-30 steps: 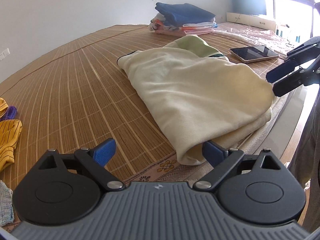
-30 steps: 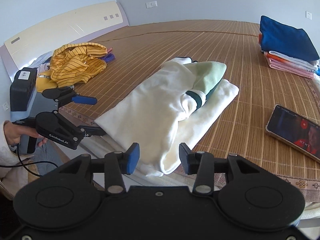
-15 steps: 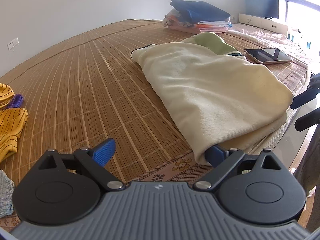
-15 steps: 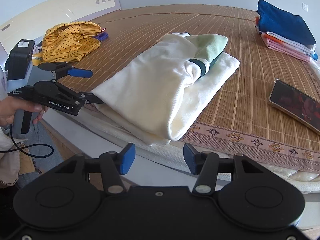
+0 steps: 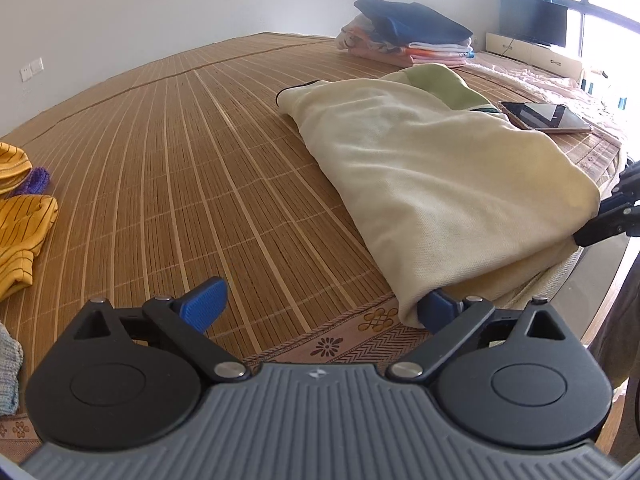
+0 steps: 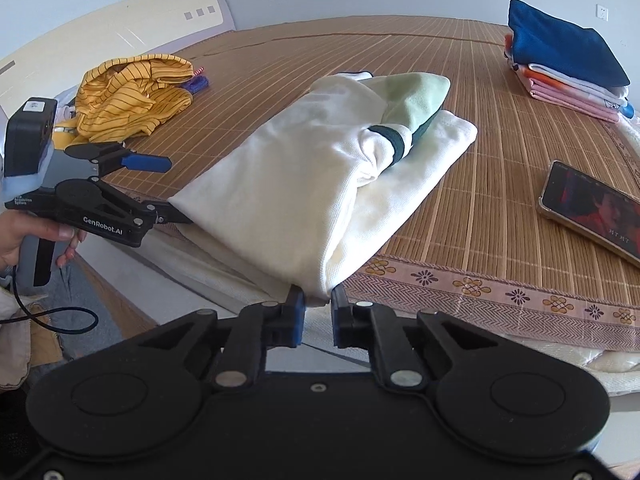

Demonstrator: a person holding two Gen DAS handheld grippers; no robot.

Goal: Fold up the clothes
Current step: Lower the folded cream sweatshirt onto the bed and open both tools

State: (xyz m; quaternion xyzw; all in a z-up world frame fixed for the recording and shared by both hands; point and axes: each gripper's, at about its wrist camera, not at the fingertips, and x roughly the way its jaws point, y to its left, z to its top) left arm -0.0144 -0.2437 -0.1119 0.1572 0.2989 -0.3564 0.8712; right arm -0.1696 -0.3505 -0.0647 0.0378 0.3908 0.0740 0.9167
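Right tool [image 6: 318, 300] pinched on the near corner of the cream sweatshirt [image 6: 304, 184], at the bed edge. Left tool [image 5: 320, 306] spread wide, one finger under the other near corner. Soft, floppy, light; grip both near corners. Beyond it, the phone [image 6: 592, 204].

Cream sweatshirt [image 6: 304, 184] with green sleeve, folded lengthwise, lying flat at the bamboo mat's near edge

The mat [image 5: 192, 152] is slatted bamboo with a woven cloth border. The cream sweatshirt [image 6: 304, 184] is soft matt knit. The phone [image 6: 592, 208] screen is glossy glass.
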